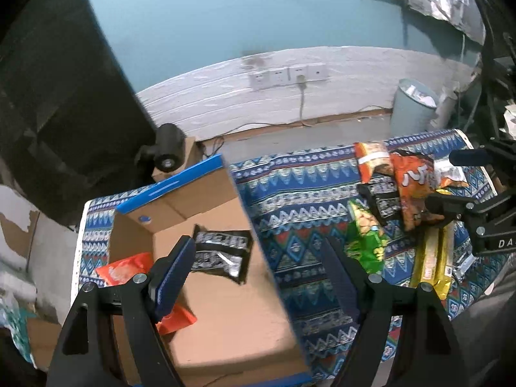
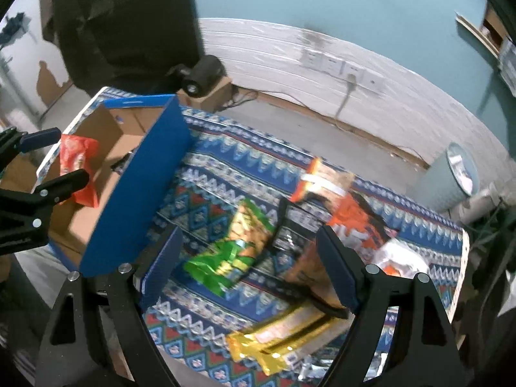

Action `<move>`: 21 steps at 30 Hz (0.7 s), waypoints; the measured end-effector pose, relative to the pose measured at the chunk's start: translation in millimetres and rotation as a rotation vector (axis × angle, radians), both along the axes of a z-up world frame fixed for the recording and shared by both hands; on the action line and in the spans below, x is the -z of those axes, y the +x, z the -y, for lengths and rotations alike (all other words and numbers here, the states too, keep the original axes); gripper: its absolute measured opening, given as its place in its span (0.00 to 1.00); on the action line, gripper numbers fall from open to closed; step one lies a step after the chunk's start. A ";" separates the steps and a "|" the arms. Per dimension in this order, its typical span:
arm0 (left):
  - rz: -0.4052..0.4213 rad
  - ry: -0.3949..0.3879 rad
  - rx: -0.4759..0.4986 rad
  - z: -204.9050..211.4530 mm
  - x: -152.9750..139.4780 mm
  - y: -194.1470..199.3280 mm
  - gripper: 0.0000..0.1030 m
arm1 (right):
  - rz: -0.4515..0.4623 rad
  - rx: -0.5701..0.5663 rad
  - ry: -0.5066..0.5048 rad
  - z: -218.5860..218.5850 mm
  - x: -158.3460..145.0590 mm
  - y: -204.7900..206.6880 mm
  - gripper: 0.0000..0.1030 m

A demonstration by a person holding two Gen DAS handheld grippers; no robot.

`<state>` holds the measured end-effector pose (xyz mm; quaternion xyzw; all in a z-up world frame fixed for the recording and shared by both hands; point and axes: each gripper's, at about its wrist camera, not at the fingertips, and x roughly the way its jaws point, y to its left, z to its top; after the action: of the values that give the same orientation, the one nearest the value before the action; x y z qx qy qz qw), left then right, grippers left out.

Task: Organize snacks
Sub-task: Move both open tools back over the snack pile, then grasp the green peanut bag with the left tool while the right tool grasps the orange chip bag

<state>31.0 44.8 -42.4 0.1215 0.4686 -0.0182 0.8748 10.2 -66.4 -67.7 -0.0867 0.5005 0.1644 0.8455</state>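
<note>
An open cardboard box with blue rims stands on the patterned cloth; inside lie a black snack packet and an orange-red packet. My left gripper is open and empty above the box. In the right wrist view the box is at left, with the orange-red packet between the left gripper's fingers. My right gripper is open above a pile of snacks: a green bag, a black packet, orange bags and a gold packet. The right gripper also shows in the left wrist view.
The table carries a blue patterned cloth. A black camera sits on a small carton behind the box. A pale bin stands on the floor at the back right. A dark panel stands at the left.
</note>
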 end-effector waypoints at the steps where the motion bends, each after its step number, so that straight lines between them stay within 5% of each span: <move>1: -0.003 0.002 0.009 5.9 0.9 1.5 0.79 | -0.001 0.009 0.001 5.8 0.4 -0.2 0.81; 10: -0.048 0.028 0.071 44.8 20.1 16.9 0.82 | -0.028 0.114 0.006 56.8 12.7 2.1 0.82; 21: -0.138 0.054 0.125 77.9 70.1 49.2 0.84 | -0.130 0.239 -0.016 91.4 63.9 35.4 0.82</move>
<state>80.2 -33.1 -112.5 0.1726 0.5195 -0.0684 0.8341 45.6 -157.8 -131.5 -0.0223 0.5623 0.0637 0.8241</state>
